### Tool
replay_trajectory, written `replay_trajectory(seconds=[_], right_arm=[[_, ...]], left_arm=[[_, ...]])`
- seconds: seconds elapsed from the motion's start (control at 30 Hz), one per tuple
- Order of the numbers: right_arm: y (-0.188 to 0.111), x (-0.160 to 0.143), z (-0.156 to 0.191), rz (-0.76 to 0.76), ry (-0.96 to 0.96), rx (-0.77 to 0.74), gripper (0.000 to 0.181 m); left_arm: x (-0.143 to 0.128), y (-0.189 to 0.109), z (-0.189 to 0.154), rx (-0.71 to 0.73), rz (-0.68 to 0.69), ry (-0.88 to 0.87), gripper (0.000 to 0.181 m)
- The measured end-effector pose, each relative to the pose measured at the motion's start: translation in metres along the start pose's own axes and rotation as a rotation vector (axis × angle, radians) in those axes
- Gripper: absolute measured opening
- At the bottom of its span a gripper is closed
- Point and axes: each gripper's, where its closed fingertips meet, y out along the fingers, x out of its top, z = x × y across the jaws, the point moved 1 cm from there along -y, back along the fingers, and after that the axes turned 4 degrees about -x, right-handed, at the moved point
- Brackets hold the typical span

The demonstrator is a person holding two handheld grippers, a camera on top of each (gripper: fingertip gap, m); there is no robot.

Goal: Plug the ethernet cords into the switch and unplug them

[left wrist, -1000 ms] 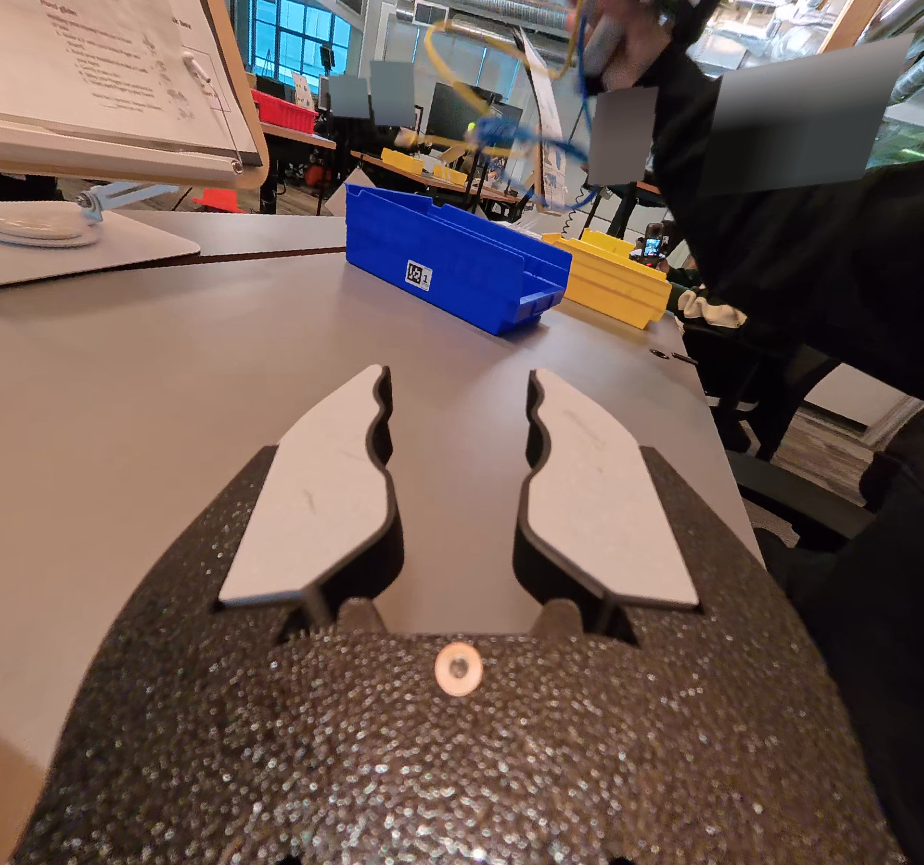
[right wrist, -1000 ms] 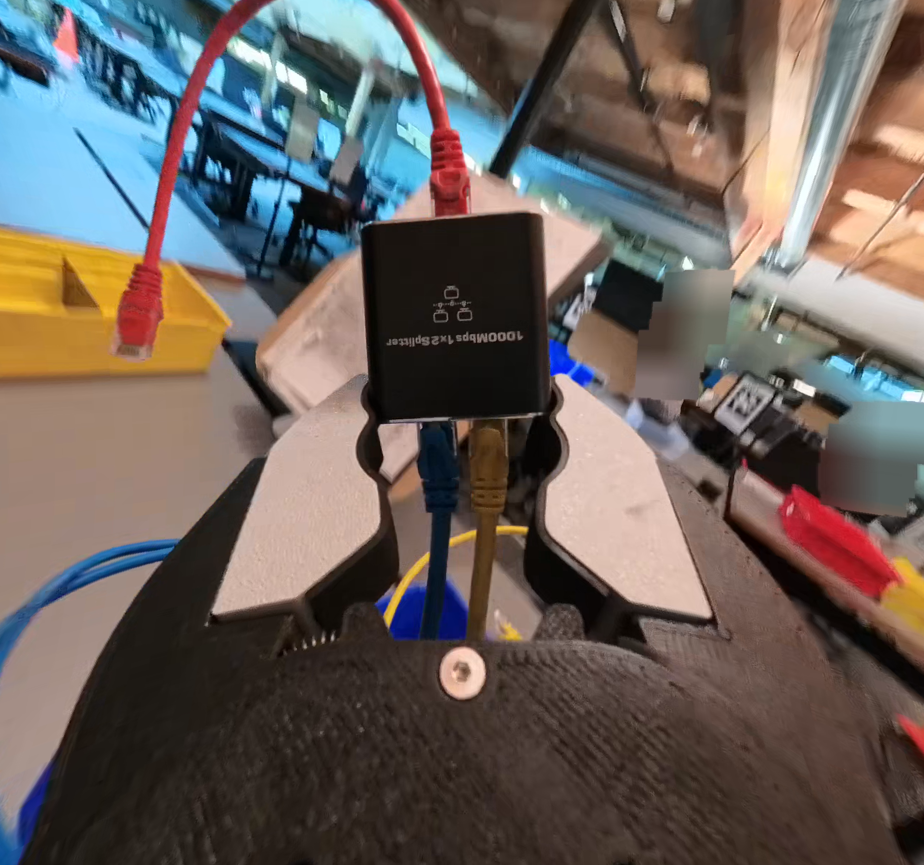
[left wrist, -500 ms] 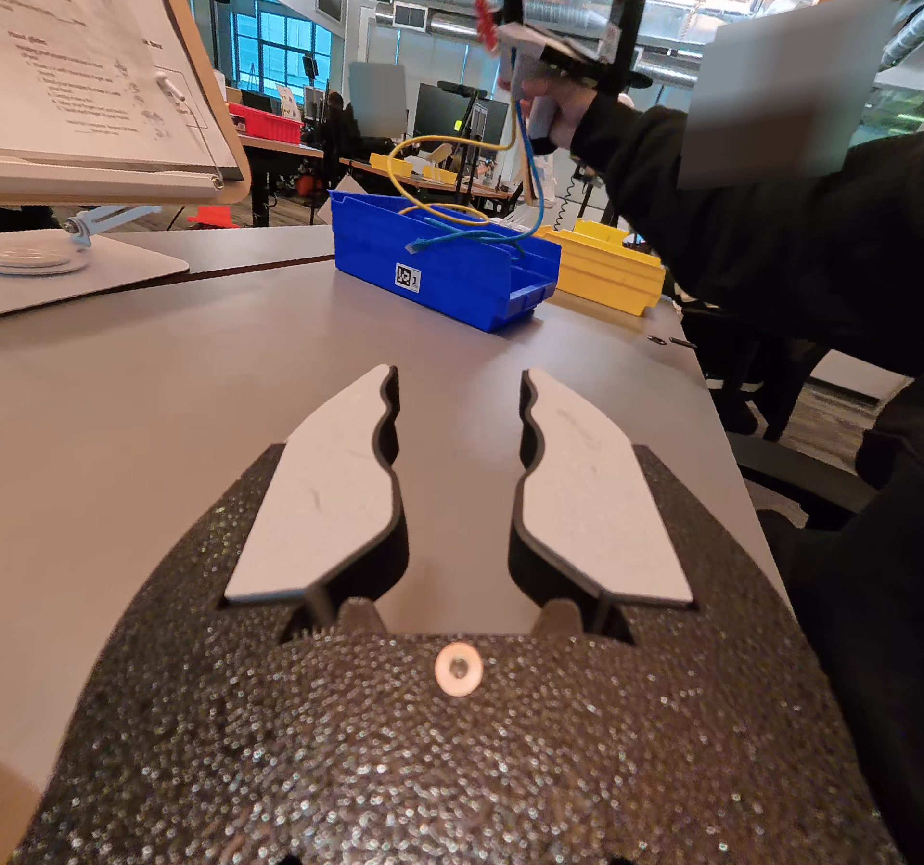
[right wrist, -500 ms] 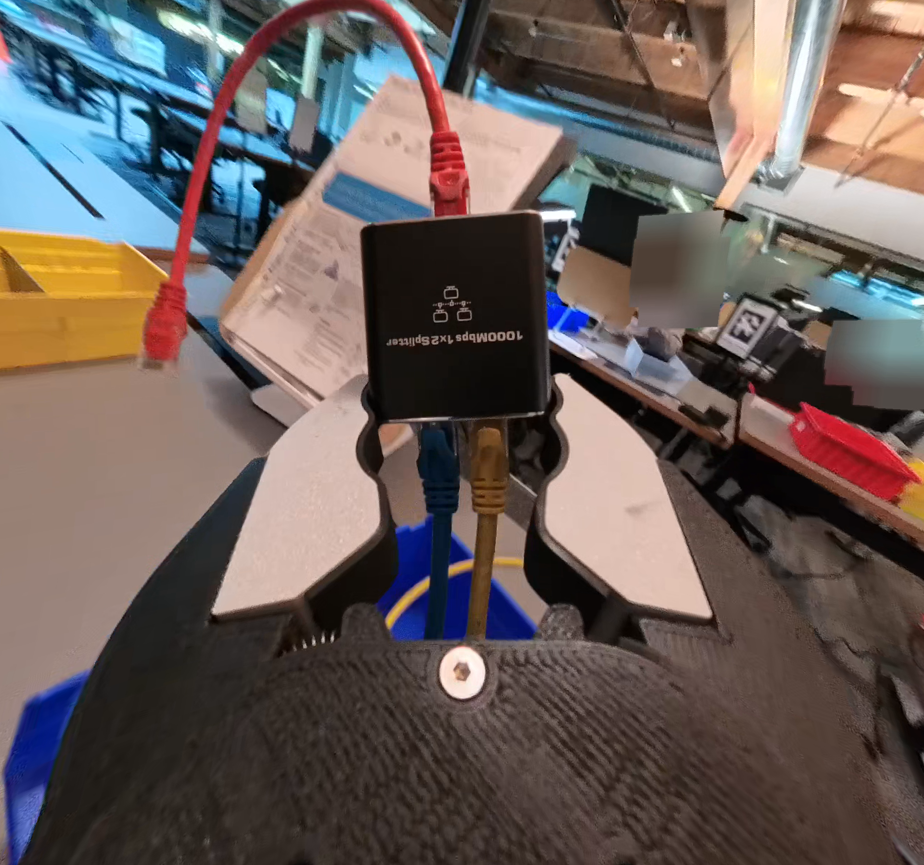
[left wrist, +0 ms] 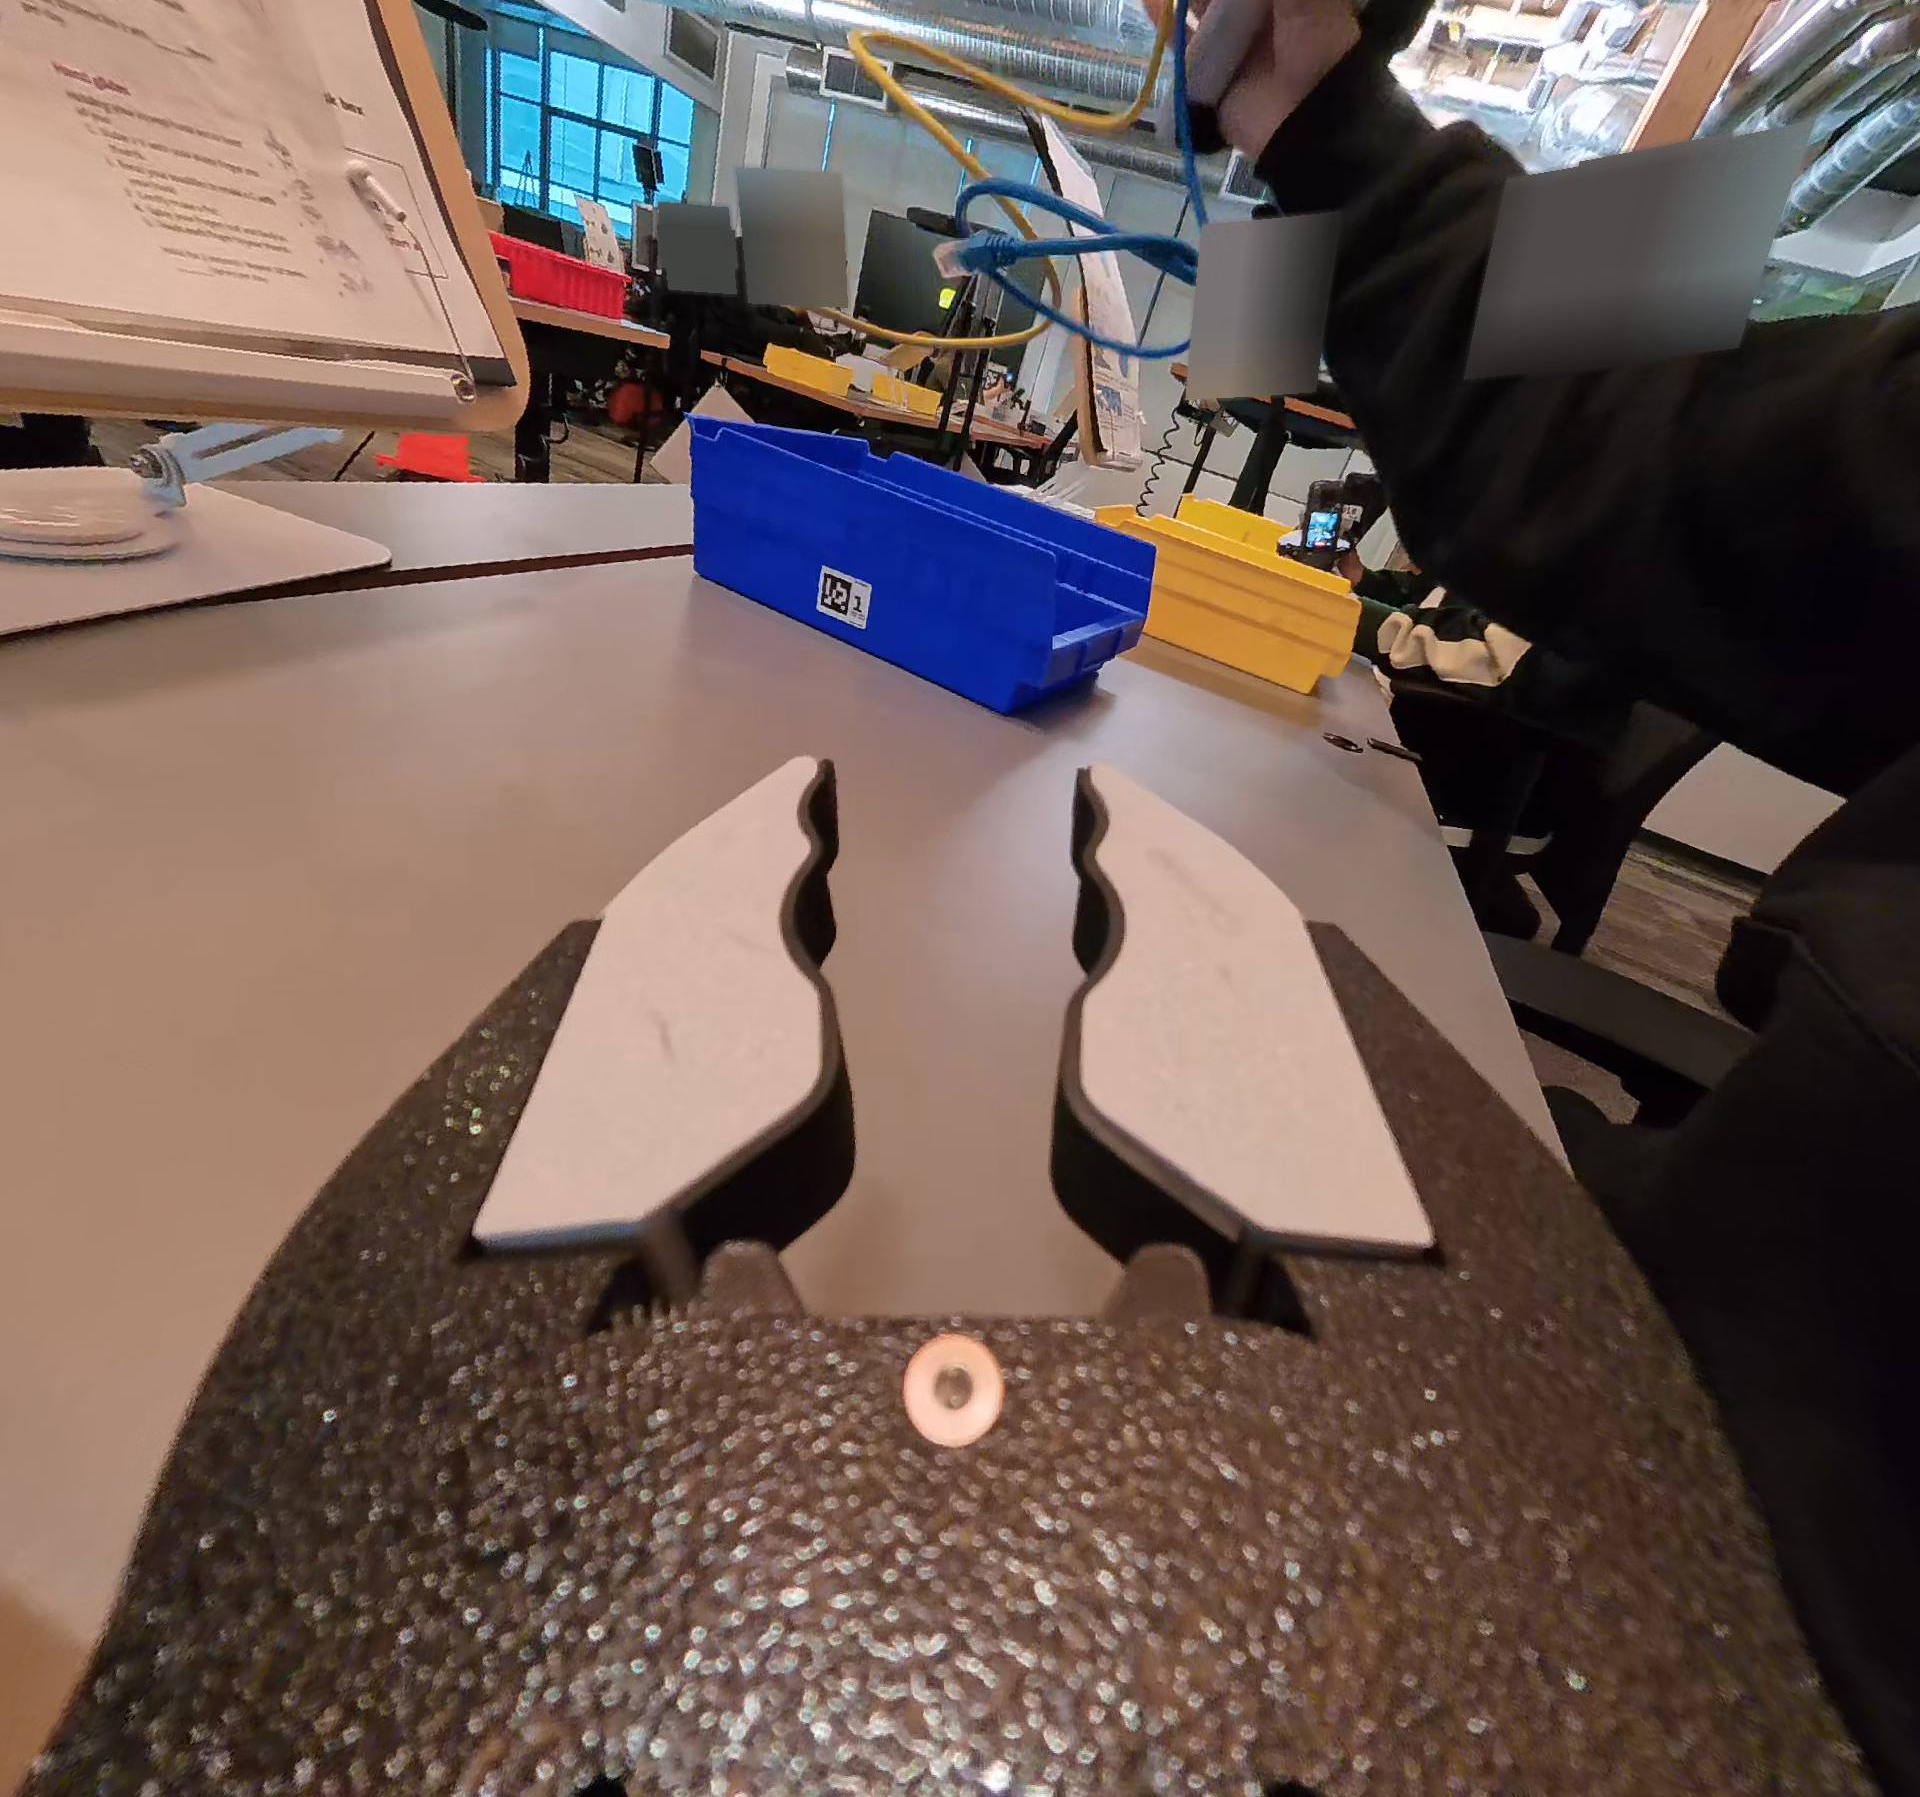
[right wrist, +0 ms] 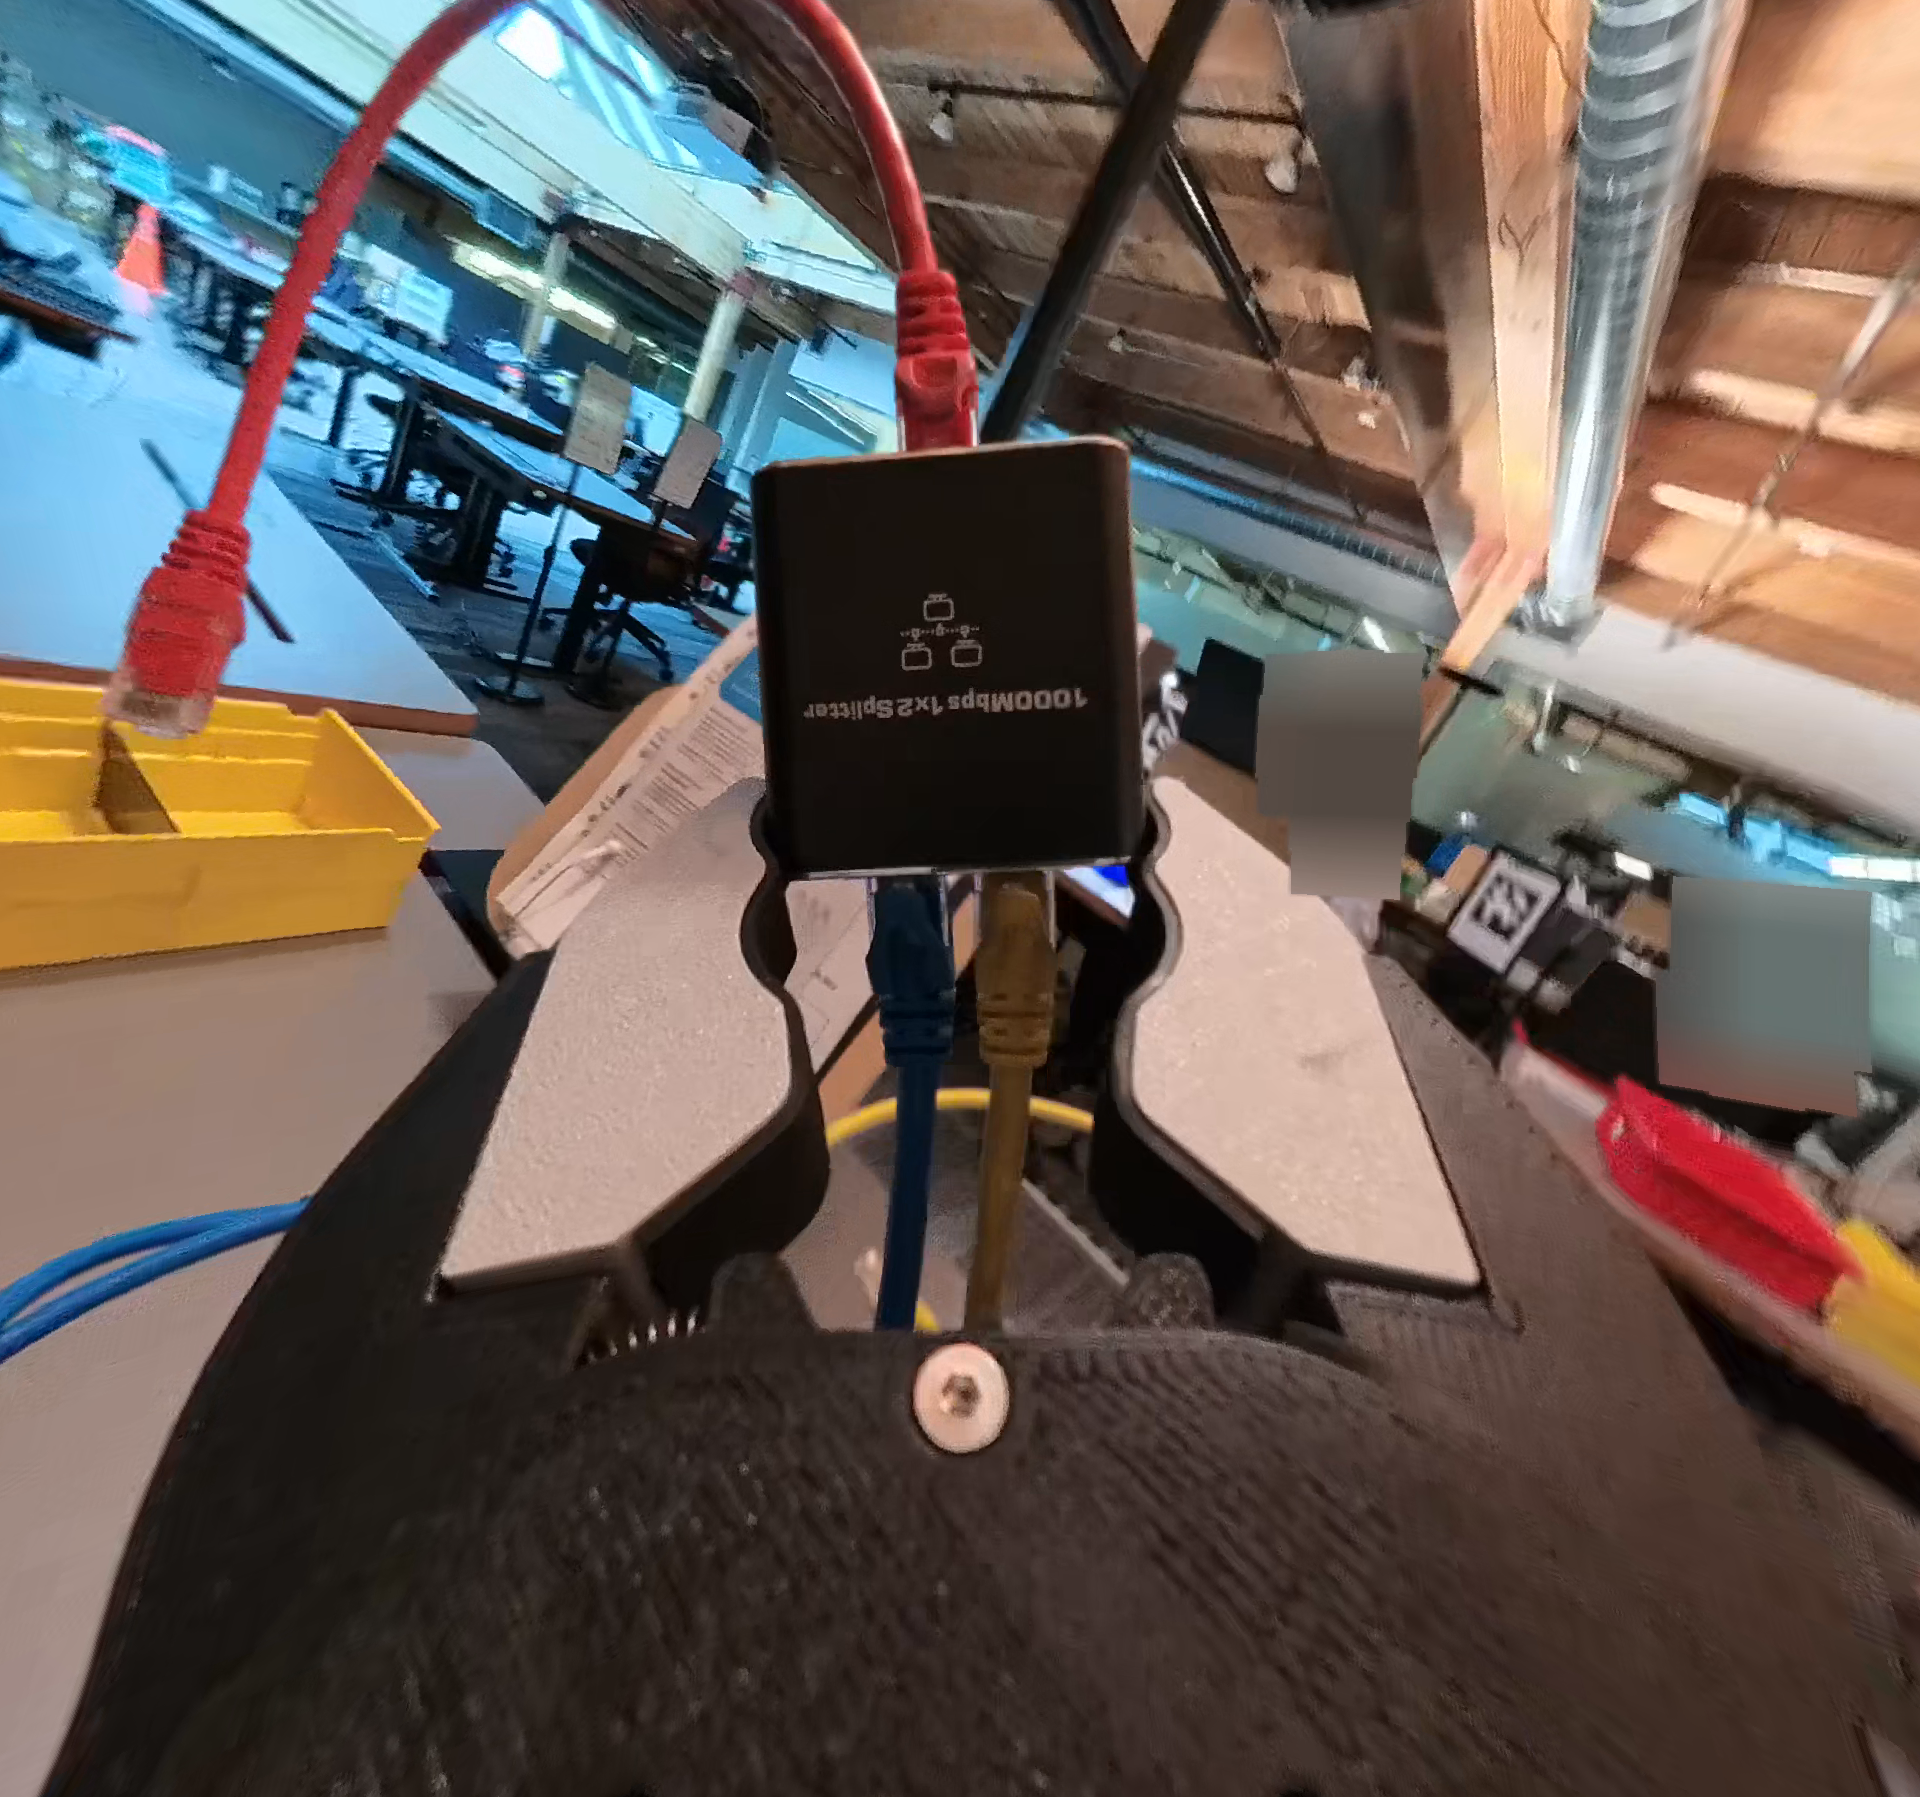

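The right gripper (right wrist: 951,817) is pinching a black switch (right wrist: 940,651) up in the air, with a red cord (right wrist: 582,12) plugged into its far end and a blue cord (right wrist: 914,999) and yellow cord (right wrist: 1013,999) plugged into its near end. The left gripper (left wrist: 948,791) is hovering with fingers spread and empty over a grey table (left wrist: 364,760), a blue bin (left wrist: 935,573) and yellow bin (left wrist: 1242,594) sitting beyond.

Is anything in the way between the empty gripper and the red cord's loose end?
Nothing visible blocks it. The left gripper is open, low over the bare table. The red cord hangs free from the switch, held high by the right gripper.
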Motion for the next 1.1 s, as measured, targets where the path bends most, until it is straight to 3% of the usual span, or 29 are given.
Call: replay_trajectory(seconds=[0.13,0.33,0.5,0.6,1.03,1.1], right_arm=[[-0.011,-0.053,-0.010,0.068,0.167,-0.075,0.061],[-0.045,-0.159,-0.019,0.287,0.260,-0.200,0.062],[-0.073,-0.226,-0.006,0.516,0.175,-0.253,0.062],[-0.087,-0.261,0.008,0.716,0.021,-0.244,0.062],[-0.087,-0.327,0.065,1.204,-0.228,-0.022,0.062],[-0.088,-0.336,0.074,1.265,-0.177,-0.017,0.062]], left_arm=[[0.002,-0.003,0.002,0.005,-0.024,-0.016,0.041],[0.005,-0.005,0.001,0.002,-0.044,-0.010,0.040],[0.004,-0.004,0.000,-0.003,-0.039,-0.008,0.039],[0.004,-0.004,0.001,-0.003,-0.038,-0.010,0.039],[0.007,-0.005,-0.002,-0.037,-0.082,-0.066,0.034],[0.008,-0.006,-0.002,-0.035,-0.087,-0.060,0.034]])
